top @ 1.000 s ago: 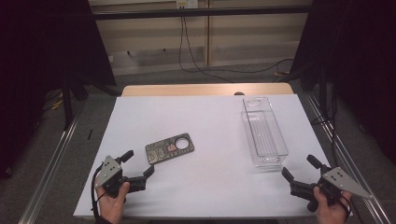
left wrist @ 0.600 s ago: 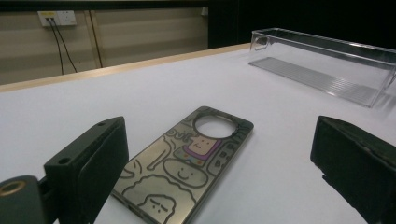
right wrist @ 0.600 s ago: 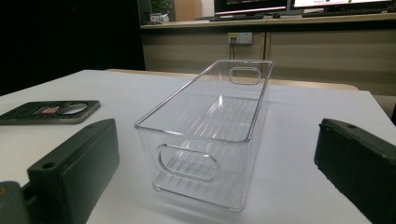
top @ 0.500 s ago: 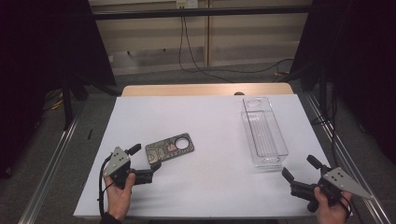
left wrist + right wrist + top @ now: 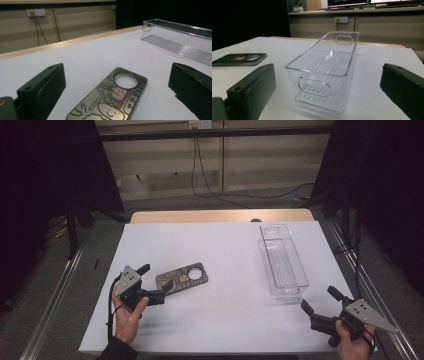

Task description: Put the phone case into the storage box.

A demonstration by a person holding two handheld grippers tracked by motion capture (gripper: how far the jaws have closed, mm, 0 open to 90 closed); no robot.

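— Left gripper (image 5: 159, 282)?
— Wide open, jaws either side of the near end of the flat cartoon plate (image 5: 182, 278), not touching. Plate flat on the white table (image 5: 225, 255), round hole at its far end.
— Right gripper (image 5: 320, 304)?
— Also spread open, empty, near the table's front right corner, aimed at the clear bin (image 5: 282, 261). Bin upright, well apart from the plate.

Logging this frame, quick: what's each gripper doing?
Left gripper: open, straddling the flat plate.
Right gripper: open, holding nothing.
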